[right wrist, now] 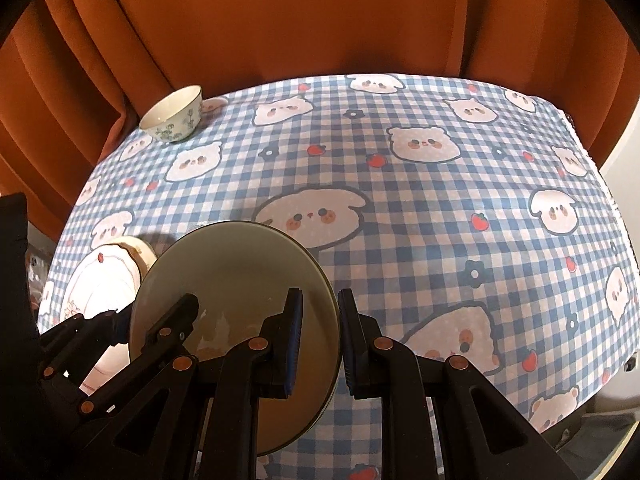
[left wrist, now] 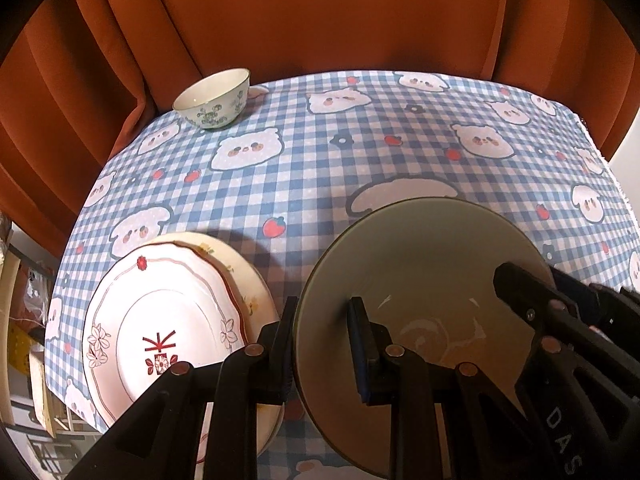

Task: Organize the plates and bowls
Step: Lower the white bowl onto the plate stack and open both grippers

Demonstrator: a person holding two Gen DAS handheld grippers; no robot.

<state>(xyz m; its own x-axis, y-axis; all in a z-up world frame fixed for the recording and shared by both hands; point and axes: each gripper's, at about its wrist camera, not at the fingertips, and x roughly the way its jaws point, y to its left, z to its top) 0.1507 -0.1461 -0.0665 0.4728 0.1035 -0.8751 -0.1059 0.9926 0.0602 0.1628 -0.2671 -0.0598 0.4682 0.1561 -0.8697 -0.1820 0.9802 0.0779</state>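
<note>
The large, pale grey-green ceramic bowl (left wrist: 424,280) with a darker rim is held on two sides at once above the blue-and-white checked tablecloth (left wrist: 320,168) printed with white bear faces and red strawberries. The left gripper (left wrist: 320,344) is clamped on the bowl's left rim, one black finger outside the wall and the other, blue-padded, inside it. The right gripper (right wrist: 320,344) is clamped on the opposite rim in the same fashion, its jaws closed tight on the wall (each tool also shows at the edge of the other's view, gripping its own side). The bowl sits tilted toward the cameras, its inside bare apart from glare. Just beside it on the left lies a stack of two plates: a white scalloped plate (left wrist: 168,320) with red trim and flower motifs, resting on a cream plate (left wrist: 244,272) with small yellow floral marks. A small white bowl (left wrist: 214,98) with a green leaf pattern stands upright at the far left corner of the table, well apart from the rest. Rust-orange curtains (left wrist: 320,12) hang behind the table.
</note>
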